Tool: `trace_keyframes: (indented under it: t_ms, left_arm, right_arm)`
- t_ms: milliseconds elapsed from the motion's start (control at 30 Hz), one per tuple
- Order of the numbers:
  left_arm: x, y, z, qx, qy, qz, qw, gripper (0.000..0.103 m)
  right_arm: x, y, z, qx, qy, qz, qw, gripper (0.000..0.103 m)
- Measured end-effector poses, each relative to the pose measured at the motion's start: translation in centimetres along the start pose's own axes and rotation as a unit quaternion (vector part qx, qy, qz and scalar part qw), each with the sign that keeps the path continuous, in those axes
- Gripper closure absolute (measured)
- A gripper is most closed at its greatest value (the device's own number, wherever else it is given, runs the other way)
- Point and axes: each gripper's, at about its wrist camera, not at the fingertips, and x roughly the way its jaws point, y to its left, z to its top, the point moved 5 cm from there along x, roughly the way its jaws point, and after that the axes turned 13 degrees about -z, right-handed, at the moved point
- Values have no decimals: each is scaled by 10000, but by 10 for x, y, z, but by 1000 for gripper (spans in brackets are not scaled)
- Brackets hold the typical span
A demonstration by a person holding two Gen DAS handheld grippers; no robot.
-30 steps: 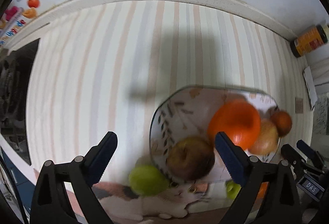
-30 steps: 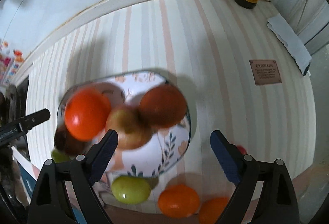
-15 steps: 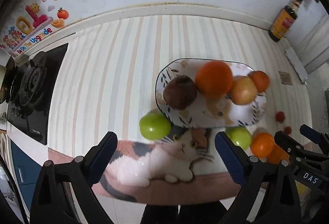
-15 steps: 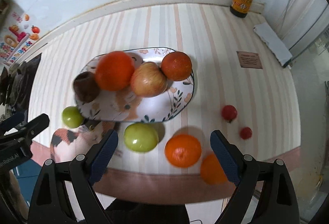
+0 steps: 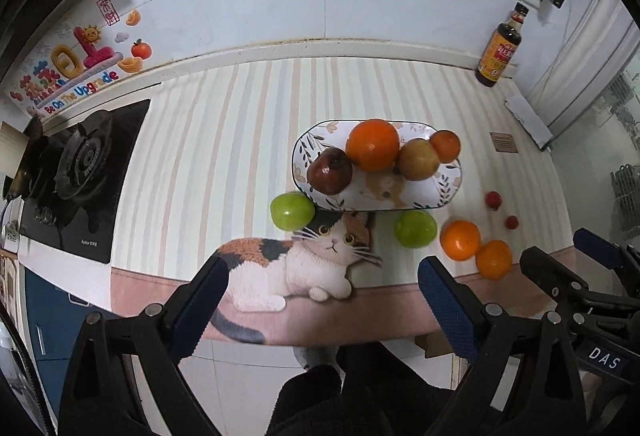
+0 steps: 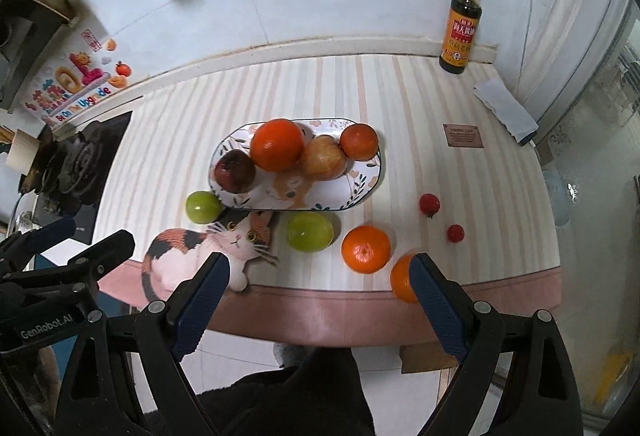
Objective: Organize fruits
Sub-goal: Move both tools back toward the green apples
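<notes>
An oval patterned plate on the striped counter holds a dark red apple, a big orange, a yellowish apple and a small dark orange. Loose in front of the plate lie two green apples, two oranges and two small red fruits. My left gripper and right gripper are both open and empty, held back over the counter's front edge.
A gas stove sits at the left end of the counter. A soy sauce bottle stands at the back right by the wall, with a folded white cloth and a small brown card nearby. A cat picture decorates the counter's front.
Both grippers have pulled back and up from just above the plate, so the whole counter and the loose fruits now show. No fruit has moved.
</notes>
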Motion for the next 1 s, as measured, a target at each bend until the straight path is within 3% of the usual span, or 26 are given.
trace_keyframes:
  t_ms: [300,567,700,1000]
  left_arm:
    - [-34,-16,-18,43,-135,-156,9998,6]
    - [-39,-15,-21,-111,-210,-179,9996,6]
    - [-27,-8,-16,-218,-109,-113,9996,0]
    - [15,26,3,-554,-51,-155,9983,0]
  right_arm:
    - [-47,-7,-17,11,-279,-10,9996,10]
    - [-56,-9,-21,40,-274,-7,9996,7]
    - [-46,-13,-19,54,-198,-5,9998,5]
    - [12,-17,-2,308,103,325,9989,3]
